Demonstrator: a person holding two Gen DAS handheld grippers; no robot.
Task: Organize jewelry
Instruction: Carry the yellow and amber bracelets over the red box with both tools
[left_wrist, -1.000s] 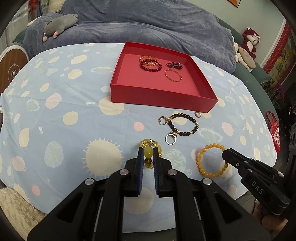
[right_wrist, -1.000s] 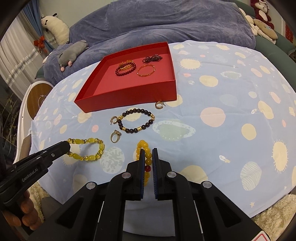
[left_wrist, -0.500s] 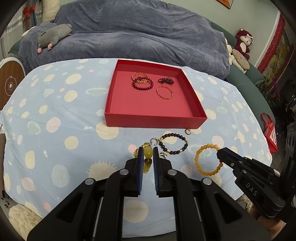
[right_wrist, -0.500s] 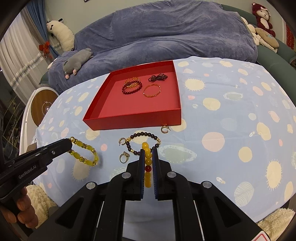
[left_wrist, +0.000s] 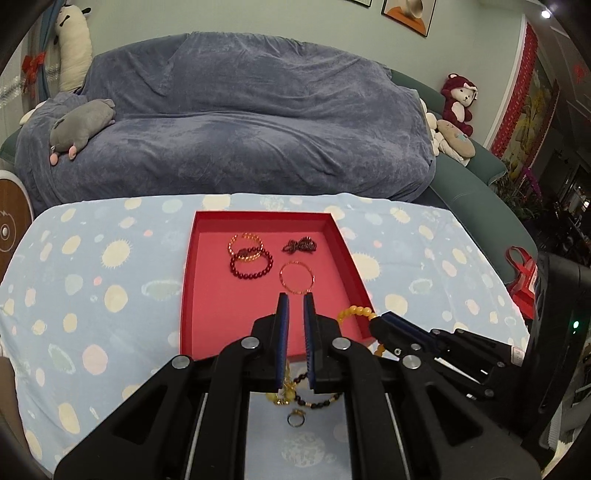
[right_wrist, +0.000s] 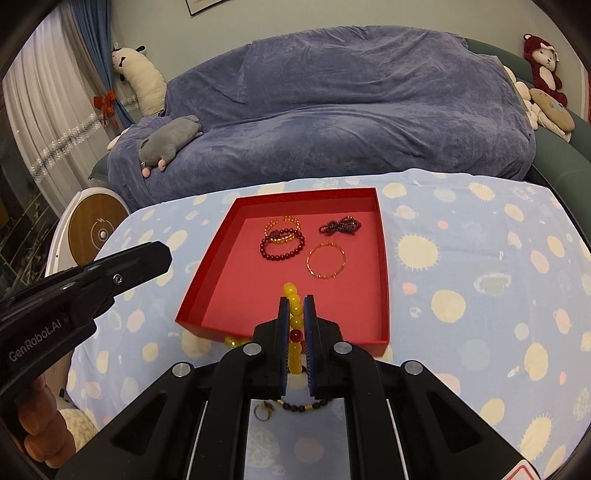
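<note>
On left hand-held gripper: "GenRobot.AI" lettering.

Left wrist: looks steeply down along its fingers.
Right wrist: likewise.
Shared: red tray, sofa.

Only readable txt: "GenRobot.AI", white letters on side of black left gripper body, low-left in right wrist view, well left of red tray. Red-edged sticker at bottom right corner, below tray, too cut off to read. Nothing legible in left wrist view.
</note>
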